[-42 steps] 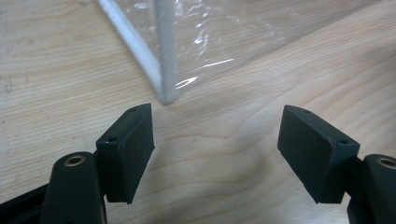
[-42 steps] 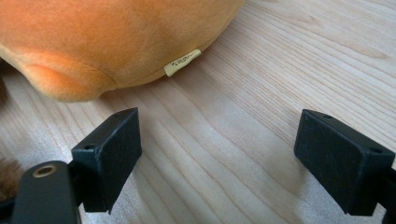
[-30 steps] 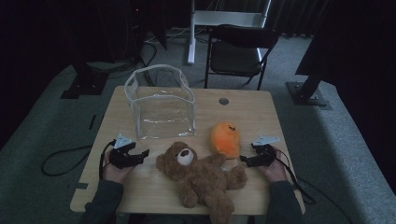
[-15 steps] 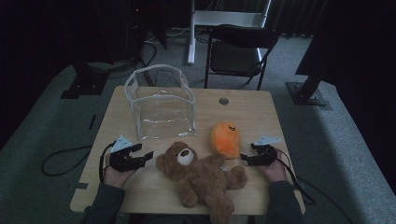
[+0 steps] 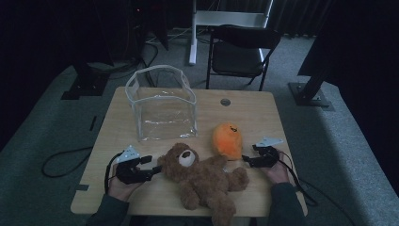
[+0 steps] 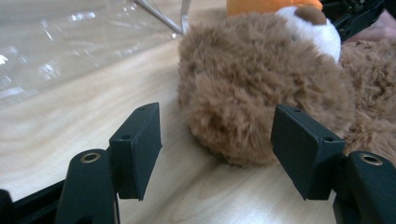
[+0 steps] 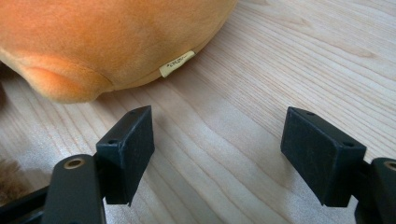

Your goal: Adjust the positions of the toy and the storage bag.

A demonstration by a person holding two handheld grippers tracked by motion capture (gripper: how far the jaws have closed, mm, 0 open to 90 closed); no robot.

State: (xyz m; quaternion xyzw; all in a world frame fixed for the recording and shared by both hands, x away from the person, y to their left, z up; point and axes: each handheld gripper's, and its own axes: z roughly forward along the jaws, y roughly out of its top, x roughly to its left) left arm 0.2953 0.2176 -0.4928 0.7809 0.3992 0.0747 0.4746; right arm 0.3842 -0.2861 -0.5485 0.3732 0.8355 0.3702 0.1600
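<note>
Two soft toys awaiting pick-up beside an open clear bag. A brown teddy bear point(image 5: 202, 176) is lying on its back near the front edge of the wooden surface point(image 5: 249, 110), head pointing far and left. An orange plush toy point(image 5: 227, 140) is sitting just beyond the bear's right arm, touching or almost touching it. A clear plastic bag point(image 5: 162, 106) is standing upright and open, farther back and to the left, apart from both toys.

The left tongs point(image 5: 149, 167) are approaching the bear's head from the left; their jaws have just been closing a little yet are standing apart, and in the left gripper view the left tongs point(image 6: 217, 149) are flanking the brown fur with no pad pressing on it. The right tongs point(image 5: 249, 159) are waiting just right of the orange toy; their jaws too have just been narrowing but are apart, and in the right gripper view the right tongs point(image 7: 217, 154) are framing bare wood, the orange plush toy point(image 7: 107, 37) lying just ahead.

Judged step: the reach toward a grasp, nothing lifted so far. The next move is calling for the left tongs to slide further around the bear's head, then clamp firmly, since plush compresses and may slip. The open bag looks the likely destination.
</note>
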